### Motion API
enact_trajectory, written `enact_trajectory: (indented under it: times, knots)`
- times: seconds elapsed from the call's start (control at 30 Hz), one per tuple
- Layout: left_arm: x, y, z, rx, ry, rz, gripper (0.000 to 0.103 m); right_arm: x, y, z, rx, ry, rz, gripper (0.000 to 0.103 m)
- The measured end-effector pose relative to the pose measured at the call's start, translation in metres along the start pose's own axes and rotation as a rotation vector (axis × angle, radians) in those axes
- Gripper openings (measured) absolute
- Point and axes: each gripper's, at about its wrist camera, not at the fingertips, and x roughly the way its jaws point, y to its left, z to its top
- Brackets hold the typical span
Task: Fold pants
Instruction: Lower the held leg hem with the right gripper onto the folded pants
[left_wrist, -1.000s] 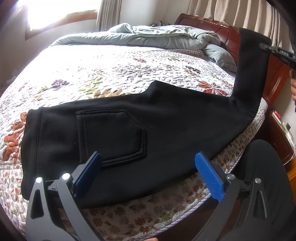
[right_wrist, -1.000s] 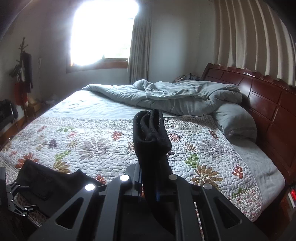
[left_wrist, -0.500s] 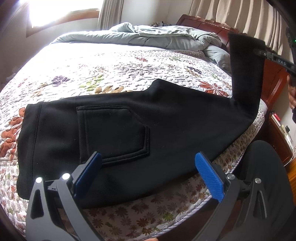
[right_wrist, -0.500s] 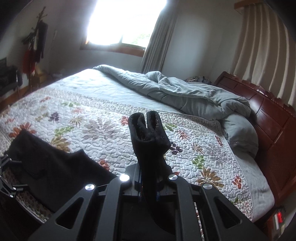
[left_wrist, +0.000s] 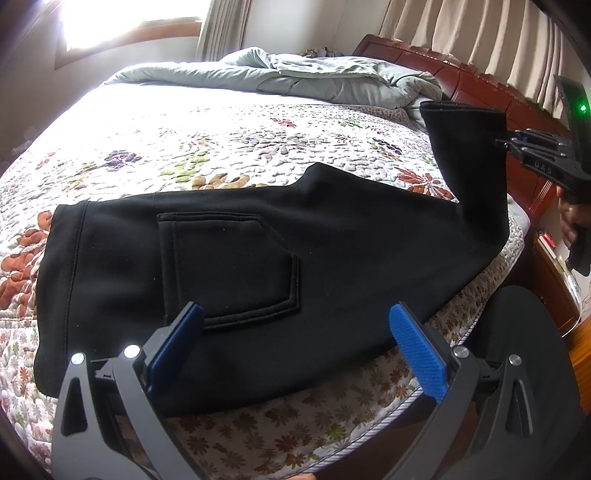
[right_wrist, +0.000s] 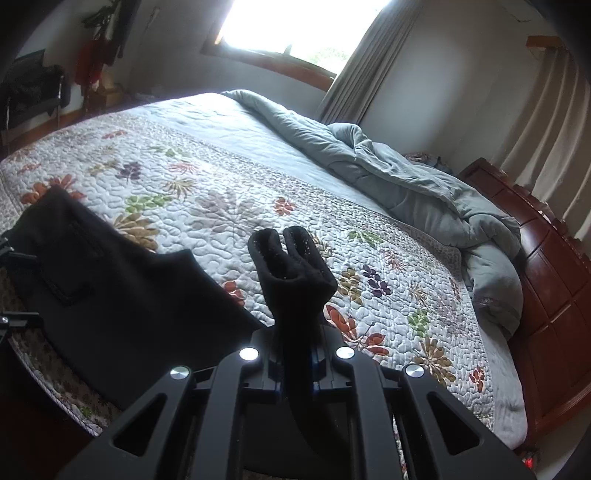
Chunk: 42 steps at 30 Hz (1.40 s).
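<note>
Black pants (left_wrist: 258, 258) lie flat along the near edge of the quilted bed, waistband at the left, back pocket (left_wrist: 229, 266) facing up. My left gripper (left_wrist: 295, 332) is open, its blue pads hovering just above the pants near the pocket, holding nothing. My right gripper (right_wrist: 297, 369) is shut on the pants' leg cuffs (right_wrist: 291, 266), which stick up between its fingers. In the left wrist view the right gripper (left_wrist: 517, 147) holds the leg end (left_wrist: 469, 162) lifted upright above the bed's right side.
A floral quilt (left_wrist: 221, 140) covers the bed. A crumpled grey duvet (right_wrist: 406, 184) lies along the far side by the wooden headboard (right_wrist: 554, 277). A nightstand (left_wrist: 554, 266) stands at the right. A dark chair (right_wrist: 33, 96) stands by the far wall.
My right gripper has carried the lifted leg end leftward and lower, over the bed toward the waistband. The left gripper has stayed open above the pocket.
</note>
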Motion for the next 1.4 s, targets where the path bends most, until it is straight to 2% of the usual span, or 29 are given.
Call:
enact_trajectory:
  times: [0.23,0.77,0.97,1.2,1.4]
  knots:
    - [0.002,0.000,0.000,-0.002,0.007,-0.008,0.100,0.009,0.015,-0.003,-0.052,0.013,-0.011,0.010]
    - [0.006,0.003,0.002,-0.015,0.014,-0.020,0.100,0.037,0.065,-0.022,-0.257,0.053,-0.040,0.010]
    - [0.006,0.004,0.002,-0.018,0.010,-0.021,0.100,0.045,0.098,-0.046,-0.425,0.051,-0.108,0.010]
    - [0.005,0.005,0.001,-0.018,0.008,-0.016,0.100,0.052,0.122,-0.068,-0.553,0.046,-0.149,0.010]
    - [0.006,0.006,0.001,-0.018,0.009,-0.009,0.100,0.059,0.137,-0.084,-0.620,0.061,-0.126,0.012]
